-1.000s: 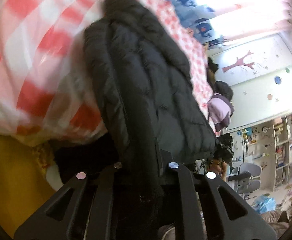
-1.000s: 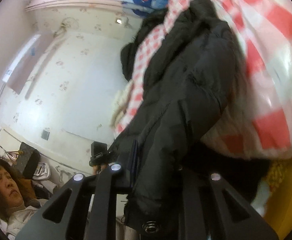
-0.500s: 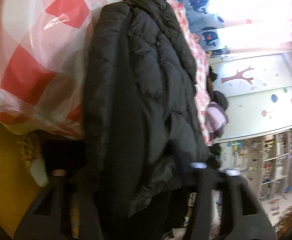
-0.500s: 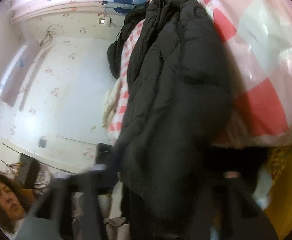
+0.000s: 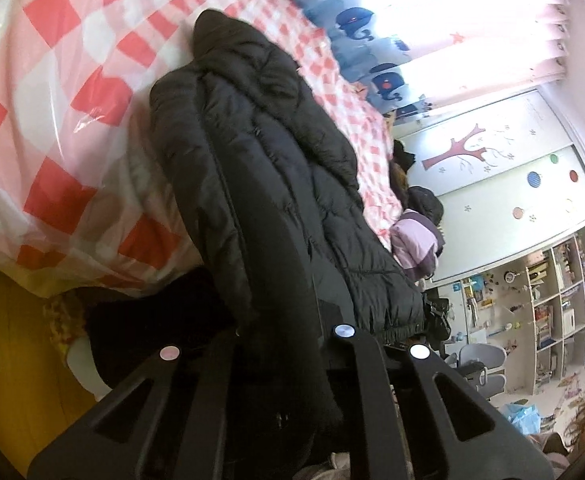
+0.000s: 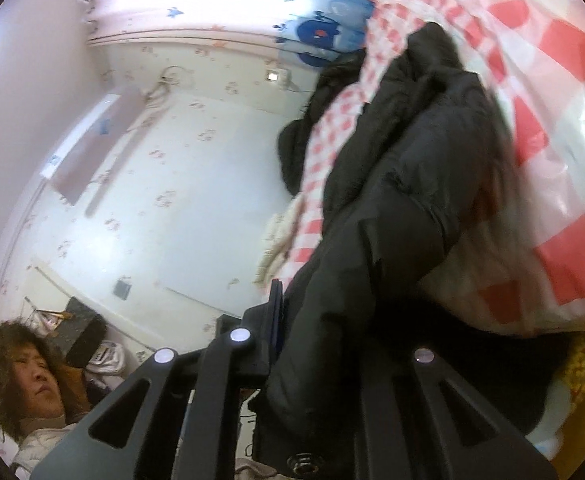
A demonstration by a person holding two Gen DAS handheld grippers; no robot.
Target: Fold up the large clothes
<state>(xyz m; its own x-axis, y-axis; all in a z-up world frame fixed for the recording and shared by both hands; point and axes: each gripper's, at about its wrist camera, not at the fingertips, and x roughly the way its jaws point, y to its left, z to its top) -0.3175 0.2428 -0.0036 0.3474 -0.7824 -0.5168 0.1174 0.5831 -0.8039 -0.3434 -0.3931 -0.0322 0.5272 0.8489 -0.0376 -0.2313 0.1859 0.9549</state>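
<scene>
Black puffer jacket (image 5: 276, 184) is laid lengthwise on the bed, on top of the red-and-white checked plastic sheet (image 5: 64, 92), with its near end hanging off the bed edge toward me. From where I'm driving this, both ends of that near edge are pinched. The left hand-held gripper (image 5: 280, 344) has its jaws closed down on a fold of the jacket's side, fabric bunched between the fingers. In the right wrist view the right hand-held gripper (image 6: 324, 352) is also clamped shut on a thick wad of the same jacket (image 6: 404, 208), looks like sleeve or hem, can't tell which.

What worries me from here:

- That checked sheet is shiny and slick. If I drag the jacket for the fold, I'd guess the whole coat slides instead of creasing, or the sheet rides along with it.
- Puffy fabric is springy. The jaws are on a fat bunch, not a clean edge, so it could squeeze out of the pinch mid-lift, especially on the right where the wad looks thickest.
- There's other dark clothing (image 6: 304, 132) at the far end of the bed, close to the jacket's top. A big swing could snag it.
- If the two sides don't travel together, the fold ends up skewed.
</scene>
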